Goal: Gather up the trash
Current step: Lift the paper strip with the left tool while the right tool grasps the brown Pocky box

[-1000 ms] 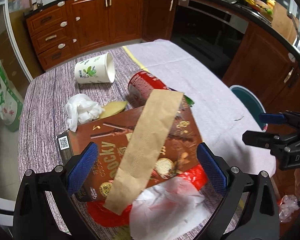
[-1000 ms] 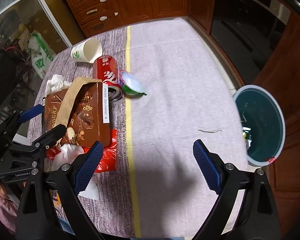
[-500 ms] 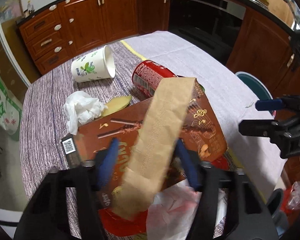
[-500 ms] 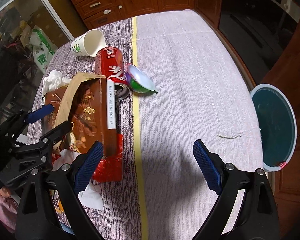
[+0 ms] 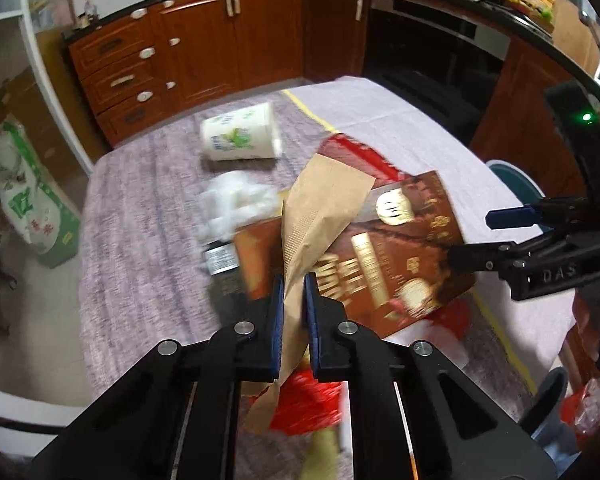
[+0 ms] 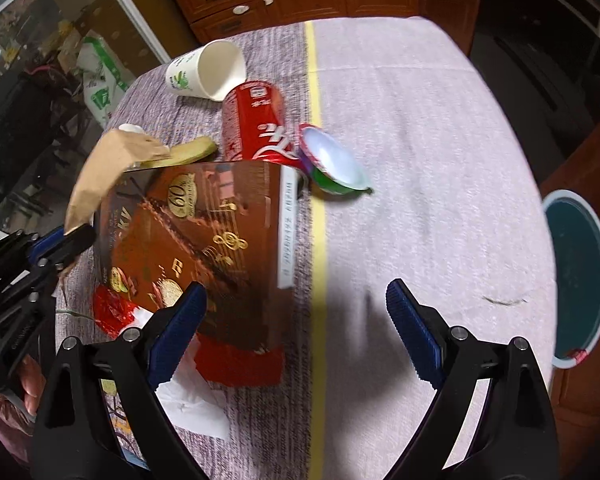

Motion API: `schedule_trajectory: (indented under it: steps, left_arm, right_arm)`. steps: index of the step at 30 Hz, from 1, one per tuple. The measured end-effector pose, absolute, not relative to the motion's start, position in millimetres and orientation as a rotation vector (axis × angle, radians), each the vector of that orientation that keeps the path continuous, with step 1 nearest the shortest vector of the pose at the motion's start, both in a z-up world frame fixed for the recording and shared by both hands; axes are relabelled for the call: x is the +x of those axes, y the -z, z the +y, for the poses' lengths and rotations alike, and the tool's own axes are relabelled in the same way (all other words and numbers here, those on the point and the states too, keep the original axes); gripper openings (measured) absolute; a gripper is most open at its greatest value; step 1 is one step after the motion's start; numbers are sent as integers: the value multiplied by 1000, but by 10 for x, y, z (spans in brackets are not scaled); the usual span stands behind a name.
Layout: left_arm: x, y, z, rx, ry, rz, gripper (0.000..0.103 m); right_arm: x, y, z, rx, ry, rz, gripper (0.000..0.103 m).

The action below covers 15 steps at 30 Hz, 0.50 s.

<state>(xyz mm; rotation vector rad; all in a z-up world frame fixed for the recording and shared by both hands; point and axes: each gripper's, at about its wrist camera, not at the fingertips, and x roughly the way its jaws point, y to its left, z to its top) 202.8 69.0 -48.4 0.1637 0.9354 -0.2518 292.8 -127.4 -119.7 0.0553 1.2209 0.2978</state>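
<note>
A brown paper strip (image 5: 320, 208) lies over a brown chocolate-stick box (image 5: 400, 252). My left gripper (image 5: 294, 280) has its jaws closing, and the pads pinch the strip's lower part. In the right wrist view the strip (image 6: 100, 168) curls over the box (image 6: 204, 240), with the left gripper (image 6: 76, 240) at its left edge. My right gripper (image 6: 296, 292) is open above the tablecloth, its left finger (image 6: 180, 320) over the box's near corner, nothing between the jaws. A red wrapper (image 6: 240, 364) and white tissue (image 6: 188, 404) lie under the box.
A tipped paper cup (image 6: 208, 72), red soda can (image 6: 252, 120), yoghurt pot (image 6: 332, 164), yellow peel (image 6: 188, 152) and crumpled tissue (image 5: 236, 200) lie beyond the box. A teal bin (image 6: 576, 276) stands on the floor off the table's right edge. Wooden cabinets (image 5: 204, 52) line the back.
The left gripper's jaws went from wide open around the box to pinched on the paper strip. The box has turned and tilted. The right gripper moved lower and closer to the box.
</note>
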Motion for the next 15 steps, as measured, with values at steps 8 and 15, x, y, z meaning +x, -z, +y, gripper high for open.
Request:
schedule_trajectory:
  steps: [8, 15]
  left_arm:
    - [2068, 729, 959, 161, 180, 1008, 11]
    - [2099, 800, 918, 143, 185, 1015, 11]
  right_arm:
    - [3096, 1357, -1097, 84, -392, 1232, 87]
    - [3141, 1429, -1021, 177, -475, 1235, 85]
